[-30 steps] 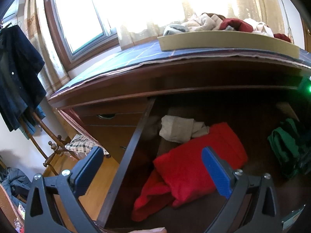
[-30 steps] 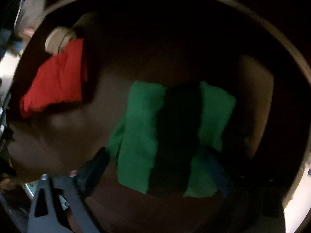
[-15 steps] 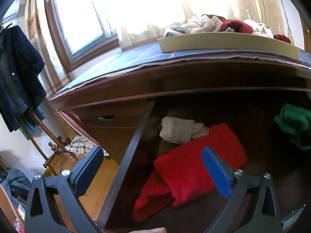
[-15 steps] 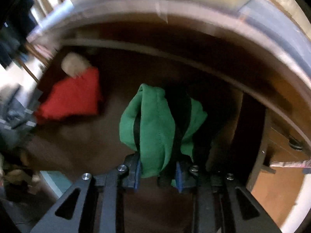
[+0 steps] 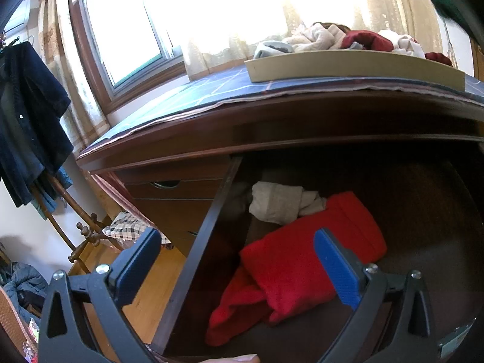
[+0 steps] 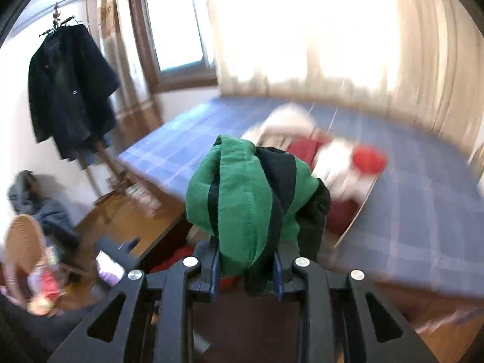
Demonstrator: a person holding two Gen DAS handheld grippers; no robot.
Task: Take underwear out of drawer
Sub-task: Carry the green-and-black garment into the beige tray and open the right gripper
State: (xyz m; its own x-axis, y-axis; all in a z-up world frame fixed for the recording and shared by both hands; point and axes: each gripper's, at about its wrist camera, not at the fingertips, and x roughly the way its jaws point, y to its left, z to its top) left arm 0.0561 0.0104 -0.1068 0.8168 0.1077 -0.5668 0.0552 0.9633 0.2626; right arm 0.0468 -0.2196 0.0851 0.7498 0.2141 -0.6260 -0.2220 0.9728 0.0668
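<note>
Right gripper [image 6: 245,267] jaws pinch bunched green-and-black stitched cotton underwear [image 6: 251,193].

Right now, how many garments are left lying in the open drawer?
2: a red garment in the middle and a beige one behind it, touching. Dark corners may hide more.

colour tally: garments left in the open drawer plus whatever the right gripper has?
Red: 1, the red garment lying in the drawer
Beige: 1, the beige garment behind the red one, touching it
Green and black: 1, the green underwear pinched in the right gripper, lifted above the desktop
Total: 3
</note>
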